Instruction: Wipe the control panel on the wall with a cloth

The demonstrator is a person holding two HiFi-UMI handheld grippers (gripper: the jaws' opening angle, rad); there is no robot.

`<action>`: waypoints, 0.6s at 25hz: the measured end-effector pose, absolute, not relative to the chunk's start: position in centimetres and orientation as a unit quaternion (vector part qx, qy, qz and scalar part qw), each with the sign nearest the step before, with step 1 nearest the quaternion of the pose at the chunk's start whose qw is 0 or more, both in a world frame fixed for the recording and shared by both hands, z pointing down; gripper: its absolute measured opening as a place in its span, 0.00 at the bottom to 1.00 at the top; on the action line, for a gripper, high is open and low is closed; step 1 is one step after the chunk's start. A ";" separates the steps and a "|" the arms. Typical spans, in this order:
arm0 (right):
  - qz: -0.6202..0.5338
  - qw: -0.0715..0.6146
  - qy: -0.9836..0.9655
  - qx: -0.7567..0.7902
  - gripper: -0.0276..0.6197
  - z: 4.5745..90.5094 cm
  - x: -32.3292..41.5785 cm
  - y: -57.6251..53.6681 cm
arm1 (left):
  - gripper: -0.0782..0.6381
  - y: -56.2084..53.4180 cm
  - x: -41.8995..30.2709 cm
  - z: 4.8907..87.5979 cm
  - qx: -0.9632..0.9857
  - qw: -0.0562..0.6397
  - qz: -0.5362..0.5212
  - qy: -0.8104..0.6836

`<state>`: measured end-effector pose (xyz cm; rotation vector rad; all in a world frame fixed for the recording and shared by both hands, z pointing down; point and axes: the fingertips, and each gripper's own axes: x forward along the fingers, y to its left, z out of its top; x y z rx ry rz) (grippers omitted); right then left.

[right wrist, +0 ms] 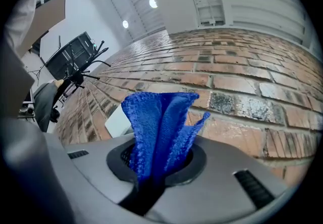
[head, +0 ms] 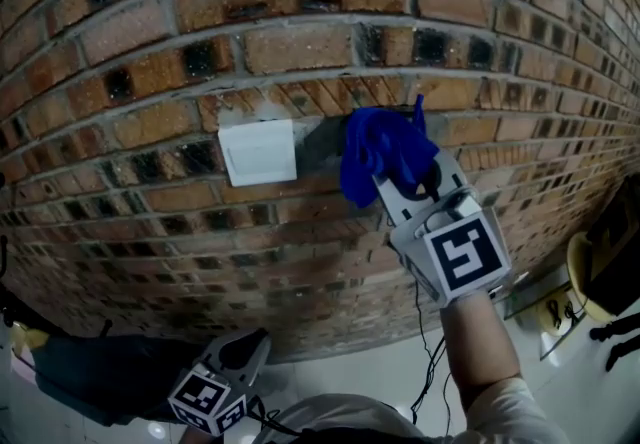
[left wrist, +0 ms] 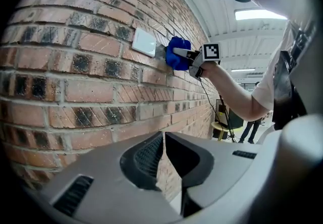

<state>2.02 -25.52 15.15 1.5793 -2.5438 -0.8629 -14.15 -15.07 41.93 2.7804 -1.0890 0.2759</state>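
Note:
A white square control panel (head: 258,151) is mounted on the red brick wall (head: 150,62). My right gripper (head: 398,172) is shut on a bright blue cloth (head: 378,149), held up close to the wall just right of the panel. In the right gripper view the cloth (right wrist: 159,129) stands up from the jaws with the panel (right wrist: 117,122) behind it to the left. My left gripper (head: 245,347) hangs low by the wall's foot, jaws together and empty. The left gripper view looks along the wall up at the panel (left wrist: 144,42), the cloth (left wrist: 176,54) and the right gripper (left wrist: 194,59).
The brick wall fills most of the head view. A yellow stool (head: 590,277) with dark items stands on the floor at right. A cable (head: 430,352) hangs under my right arm. Dark fabric (head: 100,372) lies at the lower left.

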 end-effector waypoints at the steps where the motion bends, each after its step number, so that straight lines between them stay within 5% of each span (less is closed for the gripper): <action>1: -0.275 0.012 -0.814 0.512 0.18 15.1 2.9 -25.6 | 0.12 -15.1 -13.9 42.0 0.924 0.073 0.092 -0.363; 15: -0.288 0.018 -0.775 0.561 0.18 15.6 11.9 -24.2 | 0.12 -14.2 -12.5 42.1 0.914 0.086 0.099 -0.383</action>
